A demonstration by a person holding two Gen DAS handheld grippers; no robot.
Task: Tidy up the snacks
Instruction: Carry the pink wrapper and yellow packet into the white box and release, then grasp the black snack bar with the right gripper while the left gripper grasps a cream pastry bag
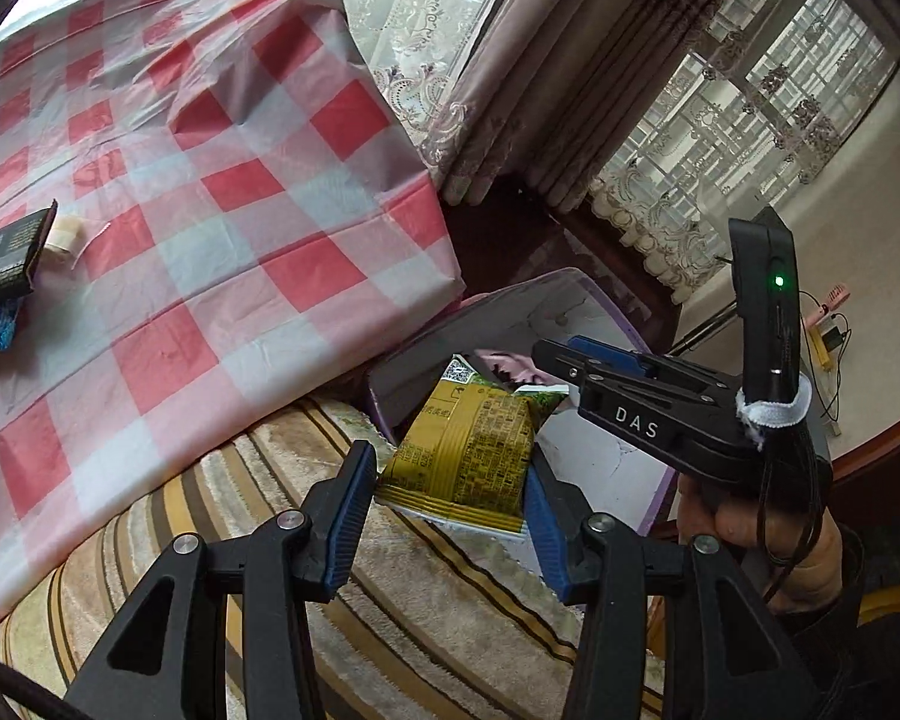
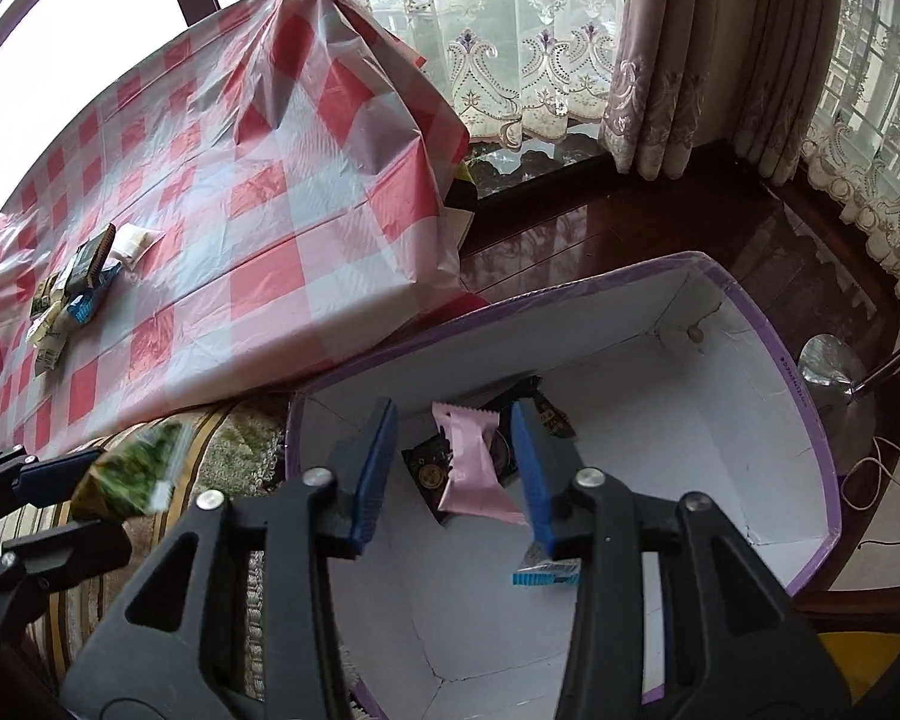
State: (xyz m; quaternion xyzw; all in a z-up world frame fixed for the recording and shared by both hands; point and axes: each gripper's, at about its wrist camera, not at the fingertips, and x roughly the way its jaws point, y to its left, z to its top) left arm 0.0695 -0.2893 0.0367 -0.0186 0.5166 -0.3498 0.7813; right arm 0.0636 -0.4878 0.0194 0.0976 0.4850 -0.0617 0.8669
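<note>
Everything here turns on the purple-edged box, which sits on the floor just beside the bench with its red-checked cloth. The left claw is clenched on a yellow-green snack packet, pads pressing its two sides, and holds it over the near edge of the box, above the striped rug and the box wall. The right claw hangs over the inside of the box with its jaws parted and nothing pressed between them; a pink packet lies on the box floor below it, on top of dark packets, with a blue-edged wrapper nearer the box's front wall. More snacks wait in a small heap on the bench, well away from the box. To my eye the step in hand is dropping the yellow-green packet in. It would go best if the left claw carries it fully past the box rim first, since the packet looks light and could catch on the wall or slide onto the rug. The right claw is close by over the box, so it should clear out before the left one comes in.
</note>
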